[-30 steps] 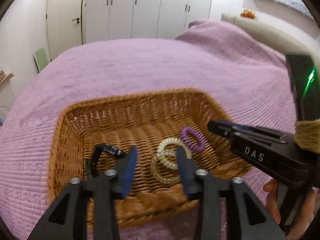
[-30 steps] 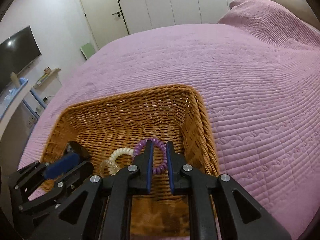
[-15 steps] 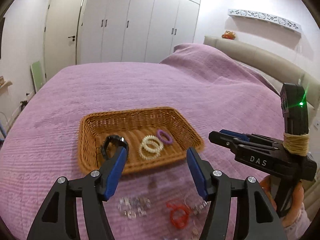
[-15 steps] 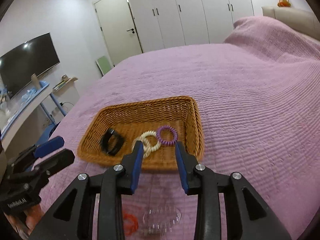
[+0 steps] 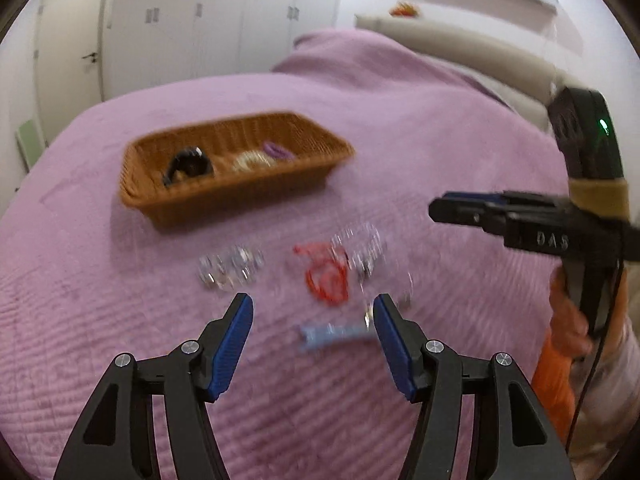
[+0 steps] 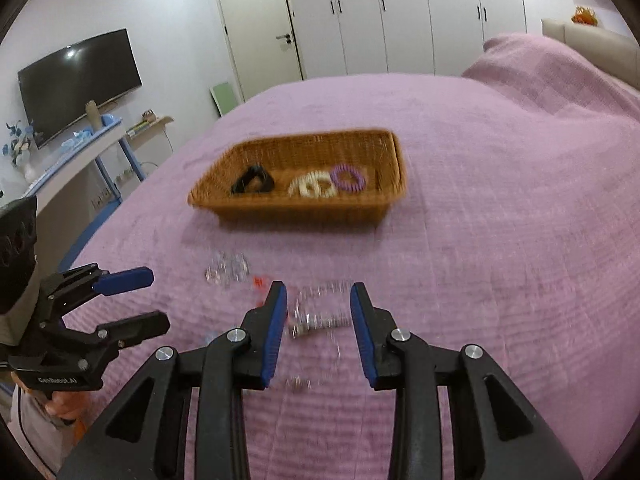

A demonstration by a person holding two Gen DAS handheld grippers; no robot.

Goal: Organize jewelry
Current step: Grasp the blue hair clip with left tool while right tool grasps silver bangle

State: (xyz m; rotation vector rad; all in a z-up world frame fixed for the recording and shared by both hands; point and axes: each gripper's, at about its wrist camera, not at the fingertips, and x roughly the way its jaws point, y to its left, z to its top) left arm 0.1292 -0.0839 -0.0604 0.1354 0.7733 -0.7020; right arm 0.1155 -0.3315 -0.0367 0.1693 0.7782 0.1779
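Observation:
A wicker basket (image 5: 256, 190) (image 6: 280, 210) on the purple bedspread holds a black bracelet (image 5: 187, 162) (image 6: 253, 181), cream coil rings (image 5: 252, 159) (image 6: 313, 187) and a purple coil ring (image 5: 278, 150) (image 6: 348, 178). Loose on the bed nearer me lie a clear bead bracelet (image 5: 230, 267) (image 6: 228, 271), a red piece (image 5: 326, 276), a clear chain piece (image 5: 362, 246) (image 6: 320, 312) and a light blue clip (image 5: 332, 334). My left gripper (image 5: 313, 322) (image 6: 138, 298) is open and empty above the blue clip. My right gripper (image 6: 319, 322) (image 5: 448, 206) is open and empty above the clear chain piece.
The purple bedspread (image 6: 500, 220) covers the whole bed, with a pillow hump (image 5: 360, 52) at the far end. A desk (image 6: 72, 152) and a TV (image 6: 80, 80) stand at the left. White wardrobes (image 6: 380, 16) line the far wall. The frames are motion-blurred.
Both grippers have pulled back from the basket toward the loose jewelry on the bed. The right gripper let go of the purple ring in the basket and opened wider.

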